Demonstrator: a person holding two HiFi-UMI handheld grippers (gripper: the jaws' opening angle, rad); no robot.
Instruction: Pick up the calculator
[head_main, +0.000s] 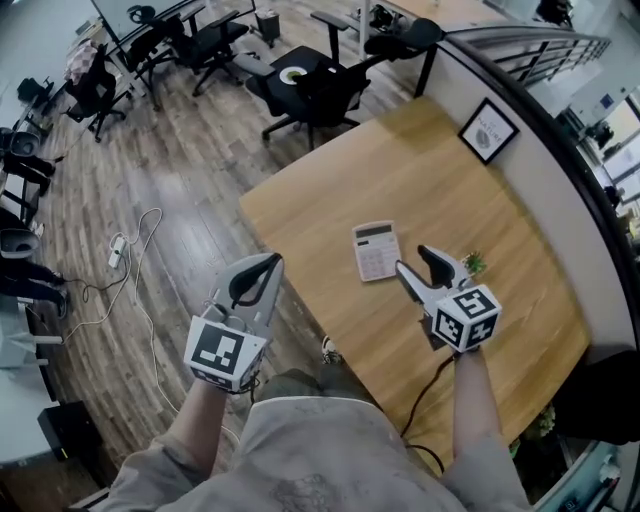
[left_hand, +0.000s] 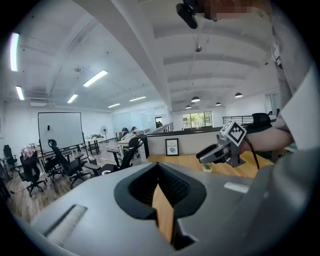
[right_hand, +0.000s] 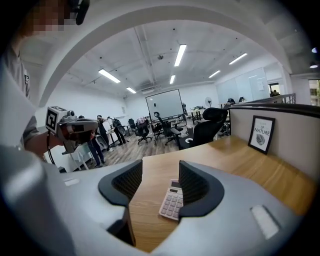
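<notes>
A light wooden table (head_main: 430, 170) fills the scene. The left gripper (head_main: 264, 264) hangs just off the table's near edge, over the floor, its jaws drawn together on nothing. The right gripper (head_main: 412, 260) hovers above the table with jaws spread wide and empty. They frame the pale calculator (head_main: 376, 250), which lies flat near the table's middle.

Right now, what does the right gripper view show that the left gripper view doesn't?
Only the right gripper view: the calculator, flat on the desk, seen between the jaws of the open right claw.
Only the left gripper view: the small plant on the desk, past the shut left claw.
Both: the desk, the framed picture, the whiteboard and office chairs.
</notes>
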